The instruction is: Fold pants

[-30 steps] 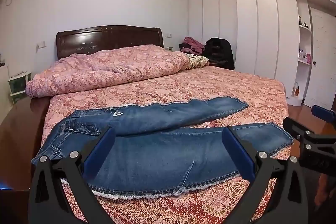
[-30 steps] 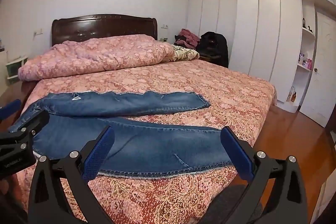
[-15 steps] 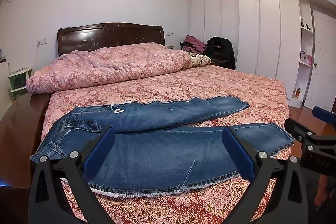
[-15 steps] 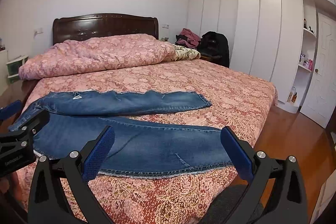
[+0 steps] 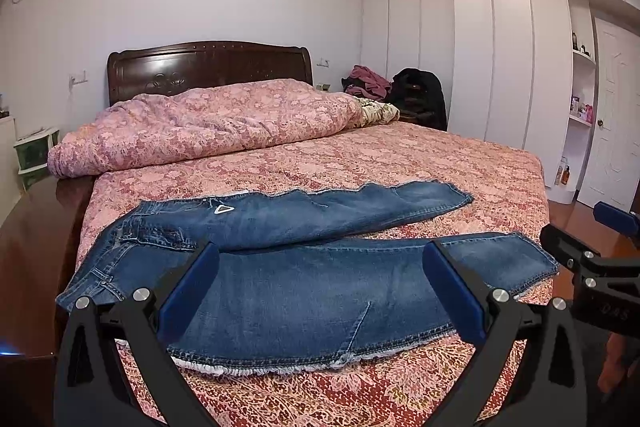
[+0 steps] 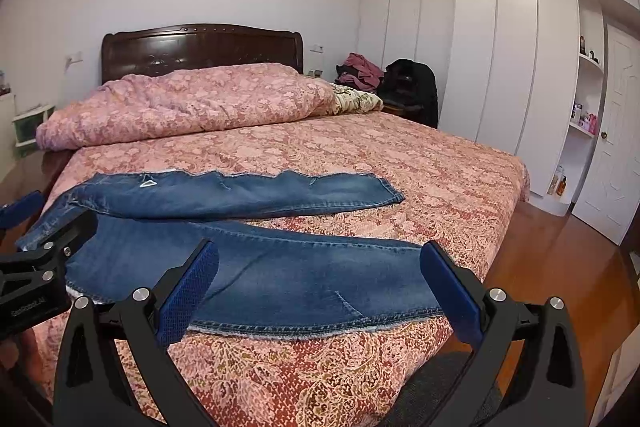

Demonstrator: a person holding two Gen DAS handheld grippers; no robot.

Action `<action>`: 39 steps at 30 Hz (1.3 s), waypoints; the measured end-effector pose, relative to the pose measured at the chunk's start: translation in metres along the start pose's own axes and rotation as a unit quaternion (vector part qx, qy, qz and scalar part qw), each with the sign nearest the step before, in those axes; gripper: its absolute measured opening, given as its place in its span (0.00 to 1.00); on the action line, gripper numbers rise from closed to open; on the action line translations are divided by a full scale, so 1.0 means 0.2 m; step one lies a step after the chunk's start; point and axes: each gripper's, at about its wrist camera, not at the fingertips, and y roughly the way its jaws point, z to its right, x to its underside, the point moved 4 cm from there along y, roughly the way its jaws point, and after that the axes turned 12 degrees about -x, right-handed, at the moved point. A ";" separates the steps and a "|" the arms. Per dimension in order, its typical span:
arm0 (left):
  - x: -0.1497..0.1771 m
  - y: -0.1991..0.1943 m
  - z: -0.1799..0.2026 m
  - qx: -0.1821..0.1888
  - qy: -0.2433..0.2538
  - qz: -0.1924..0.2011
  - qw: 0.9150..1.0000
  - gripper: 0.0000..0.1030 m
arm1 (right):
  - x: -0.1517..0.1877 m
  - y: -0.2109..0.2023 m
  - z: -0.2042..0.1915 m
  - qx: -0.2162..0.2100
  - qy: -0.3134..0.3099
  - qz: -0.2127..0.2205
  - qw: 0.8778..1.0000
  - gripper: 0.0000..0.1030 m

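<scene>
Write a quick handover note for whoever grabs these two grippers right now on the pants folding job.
Left gripper: open, holding nothing, over the near leg.
Right gripper: open, holding nothing, nearer the cuff end.
Jeans: spread flat on the bedspread at the foot of the bed, waistband to the left, legs splayed apart to the right.
Done: jeans laid out; no fold yet.
Left: probably bring one leg over the other, then fold lengthwise.

Left gripper wide open, blue pads spread far apart, nothing between them, pointing forward and level. Right gripper same: jaws fully apart, empty, level. Both side by side at matching height, near foreground.
</scene>
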 end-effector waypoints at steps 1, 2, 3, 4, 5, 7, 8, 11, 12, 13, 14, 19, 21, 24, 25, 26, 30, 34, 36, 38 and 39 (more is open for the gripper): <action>0.00 0.00 0.00 -0.001 0.000 0.000 1.000 0.98 | 0.00 0.00 0.00 0.000 -0.001 0.000 1.000 0.97; 0.00 0.00 0.00 0.000 0.000 0.000 1.000 0.98 | 0.00 0.00 0.00 0.000 -0.002 0.000 1.000 0.97; 0.00 0.00 0.00 0.001 0.000 0.000 1.000 0.98 | 0.00 0.00 0.00 0.001 -0.002 0.000 1.000 0.97; 0.00 0.00 0.00 0.000 0.001 -0.001 1.000 0.98 | 0.00 0.00 0.00 0.001 -0.003 0.000 1.000 0.97; 0.00 0.00 0.00 0.000 0.002 -0.001 1.000 0.98 | 0.01 0.00 0.00 0.001 -0.004 0.001 1.000 0.97; 0.00 0.00 0.01 0.000 0.001 -0.002 1.000 0.98 | 0.00 0.00 0.00 0.002 -0.004 0.001 1.000 0.97; 0.00 0.00 0.01 0.000 0.001 -0.002 1.000 0.98 | 0.00 0.00 0.00 0.002 -0.002 -0.001 1.000 0.97; 0.00 0.00 0.01 0.000 0.001 -0.002 1.000 0.98 | 0.01 0.00 0.00 0.003 -0.006 -0.003 1.000 0.97; 0.00 0.00 0.01 0.000 0.000 -0.003 1.000 0.98 | 0.01 -0.01 0.00 0.002 -0.004 -0.003 1.000 0.97; 0.00 0.00 0.01 0.001 0.001 -0.004 1.000 0.98 | 0.01 0.00 0.00 0.001 -0.003 -0.004 1.000 0.97; 0.00 0.00 0.02 0.002 0.001 -0.004 1.000 0.98 | 0.01 0.00 0.00 0.002 -0.006 -0.003 1.000 0.97; 0.00 0.00 0.03 0.005 0.009 -0.004 1.000 0.98 | 0.00 0.00 0.00 0.002 -0.001 -0.009 1.000 0.97; 0.00 0.00 0.04 0.006 0.013 -0.007 1.000 0.98 | 0.00 0.00 0.00 0.003 -0.002 -0.009 1.000 0.97; 0.00 0.01 0.04 0.001 0.033 -0.021 0.999 0.98 | 0.00 0.00 0.00 0.006 -0.007 -0.011 1.000 0.97; -0.01 0.01 0.04 0.001 0.033 -0.021 0.999 0.98 | 0.01 0.00 0.00 0.006 -0.006 -0.011 1.000 0.97; -0.01 0.01 0.04 -0.001 0.036 -0.017 0.999 0.98 | 0.00 0.01 0.00 0.007 -0.010 -0.013 1.000 0.97; -0.01 0.01 0.04 -0.004 0.041 -0.014 0.999 0.98 | 0.00 0.01 0.00 0.010 -0.020 -0.020 1.000 0.97; -0.02 0.01 0.04 0.003 0.030 -0.012 0.999 0.98 | 0.00 0.01 0.00 0.009 -0.018 -0.018 1.000 0.97; -0.02 0.01 0.04 0.008 0.026 -0.015 1.000 0.98 | 0.00 0.01 0.00 0.008 -0.015 -0.015 1.000 0.97; -0.02 0.00 0.05 0.008 0.031 -0.012 0.999 0.98 | 0.00 0.01 0.00 0.009 -0.017 -0.017 1.000 0.97; -0.02 0.00 0.06 0.008 0.031 -0.013 0.999 0.98 | 0.00 0.01 0.00 0.009 -0.018 -0.017 1.000 0.97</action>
